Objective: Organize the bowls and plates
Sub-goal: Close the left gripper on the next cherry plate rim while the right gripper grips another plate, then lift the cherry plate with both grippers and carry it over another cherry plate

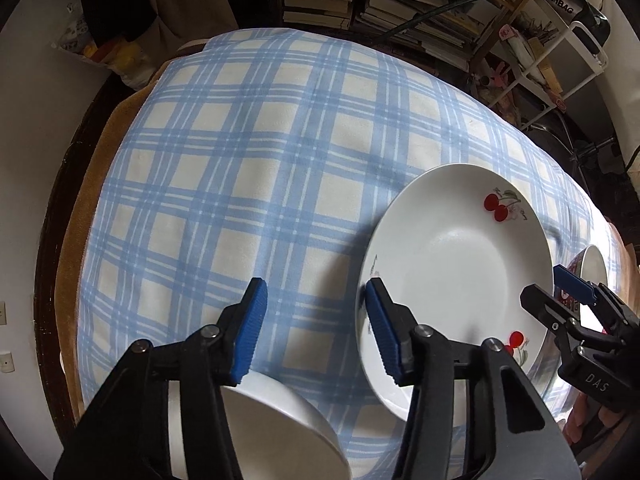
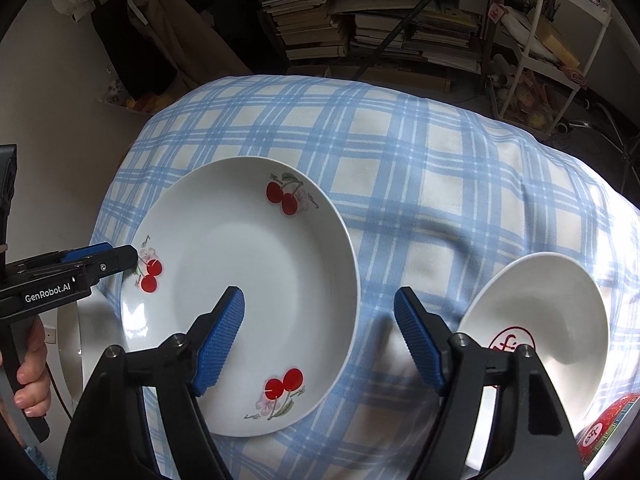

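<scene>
On the checked surface (image 2: 440,184) sits the cherry plate (image 2: 240,292). Both tongs, left (image 1: 316,330) and right (image 2: 320,342), straddle its rim, loose, gripping nothing. A bowl (image 2: 536,312) sits beside. Squeeze both edges together, then lift flat.

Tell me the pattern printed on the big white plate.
Red cherry pairs with green leaves on the plate rim, clearest in the right wrist view.

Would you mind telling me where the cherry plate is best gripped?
Probably at the thin raised rim of the cherry plate, one finger above and one under the lip, coming from its right edge, which lies between the right gripper fingers; it lies flat.
</scene>
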Demonstrator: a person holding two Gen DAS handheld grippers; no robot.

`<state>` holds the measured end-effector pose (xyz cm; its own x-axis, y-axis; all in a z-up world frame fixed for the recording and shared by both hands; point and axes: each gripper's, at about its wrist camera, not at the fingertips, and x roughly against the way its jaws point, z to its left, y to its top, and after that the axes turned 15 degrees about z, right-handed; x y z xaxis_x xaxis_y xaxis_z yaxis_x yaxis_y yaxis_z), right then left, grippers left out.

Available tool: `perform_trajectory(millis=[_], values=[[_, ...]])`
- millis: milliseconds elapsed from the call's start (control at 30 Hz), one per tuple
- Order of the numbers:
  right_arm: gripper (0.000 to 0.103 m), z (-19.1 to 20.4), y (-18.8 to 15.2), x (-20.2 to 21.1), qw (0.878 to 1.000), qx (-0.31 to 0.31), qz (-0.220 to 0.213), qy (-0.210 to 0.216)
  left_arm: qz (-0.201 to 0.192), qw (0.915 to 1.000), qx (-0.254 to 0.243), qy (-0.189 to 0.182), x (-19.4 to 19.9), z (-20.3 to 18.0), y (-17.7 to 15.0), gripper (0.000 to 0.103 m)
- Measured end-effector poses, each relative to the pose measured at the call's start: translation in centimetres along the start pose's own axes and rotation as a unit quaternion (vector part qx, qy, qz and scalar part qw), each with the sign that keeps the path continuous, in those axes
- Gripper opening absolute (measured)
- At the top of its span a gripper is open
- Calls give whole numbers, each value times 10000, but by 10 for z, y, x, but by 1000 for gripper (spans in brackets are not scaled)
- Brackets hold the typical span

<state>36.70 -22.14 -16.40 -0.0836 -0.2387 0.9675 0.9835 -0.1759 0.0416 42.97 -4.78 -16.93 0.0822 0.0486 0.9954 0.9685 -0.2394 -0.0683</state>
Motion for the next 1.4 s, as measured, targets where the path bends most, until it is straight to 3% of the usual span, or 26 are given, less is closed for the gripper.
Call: perform_trajectory(millis=[67,133,167,200,233,267,467,567,733,1400], values=[[63,-2,2,-2,9999,-61,100,31,20,10000,-39,5,-2,-6,2,42],[61,-4,3,-3,9999,-92,112,57,61,9999,14,-108,-5,-7,5,36],[54,-5,3,-2,9999,-94,119,51,72,9998,44,-188,-6,-8,6,31],[39,-5,4,-2,9998,-90,152,68,96,9996,49,-256,-7,-9,7,26],[34,-6,5,-3,9997,-94,205,107,98,9994,37,-335,-8,-10,7,21],[32,-7,5,-4,9996,-118,245,116,104,9990,11,-441,-8,-11,7,10],[26,-14,4,-7,9990,-273,170,324,1,9989,236,-406,-10,-13,5,11],[12,-13,1,-6,9996,-246,82,95,-52,9992,216,-328,-9,-15,2,11],[10,-20,-9,0,9989,-271,-29,395,-9,9999,72,-105,-6,-21,-8,12],[10,-28,-72,53,9976,-323,-204,583,-81,9994,24,-330,30,-38,-79,11]])
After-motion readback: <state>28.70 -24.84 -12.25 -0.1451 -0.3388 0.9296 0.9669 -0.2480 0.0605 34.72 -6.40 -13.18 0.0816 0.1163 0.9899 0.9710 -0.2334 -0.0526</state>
